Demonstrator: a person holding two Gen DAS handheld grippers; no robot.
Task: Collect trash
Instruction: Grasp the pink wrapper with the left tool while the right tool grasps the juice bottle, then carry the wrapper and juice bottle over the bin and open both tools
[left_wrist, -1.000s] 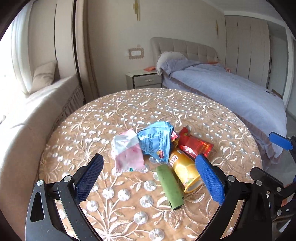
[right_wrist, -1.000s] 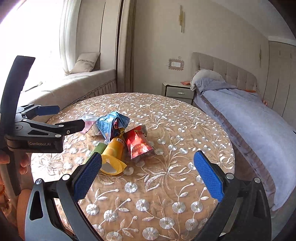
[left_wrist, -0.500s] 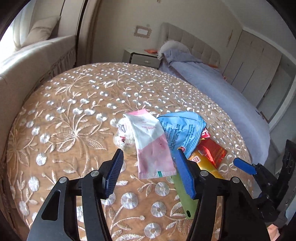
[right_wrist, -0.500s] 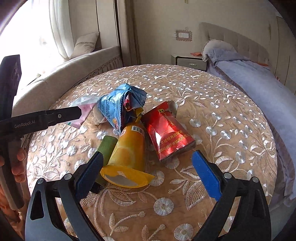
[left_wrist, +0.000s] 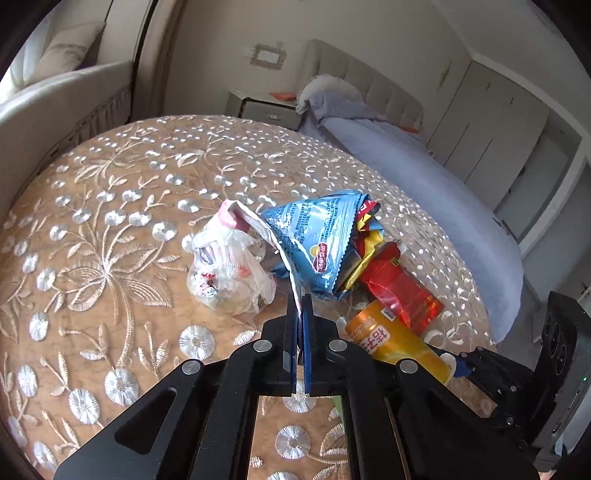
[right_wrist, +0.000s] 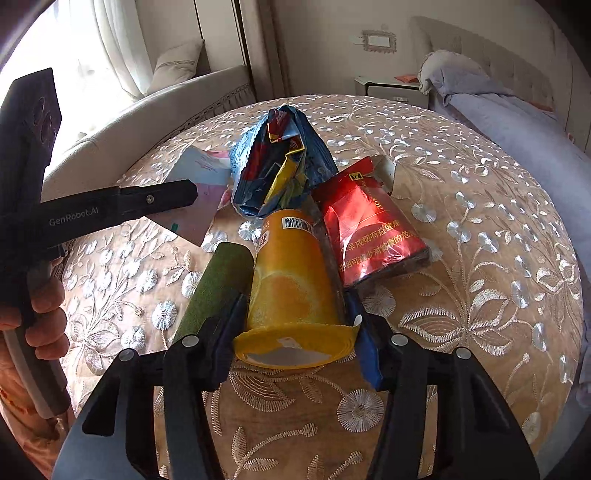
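Note:
Trash lies heaped mid-table. My left gripper is shut on the edge of a pink and white wrapper, lifted edge-on; it also shows in the right wrist view. A crumpled clear plastic bag lies under it. A blue chip bag sits beside it, also in the right wrist view. My right gripper is shut on a lying orange cup near its rim. A red cigarette pack and a green roll flank the cup.
The round table has an embroidered tan cloth. A curved sofa stands behind on the left, a bed on the right, a nightstand at the back. My hand holds the left gripper's handle.
Both grippers moved in and closed: the left shut on the pink wrapper and lifted its edge, the right shut around the orange cup.

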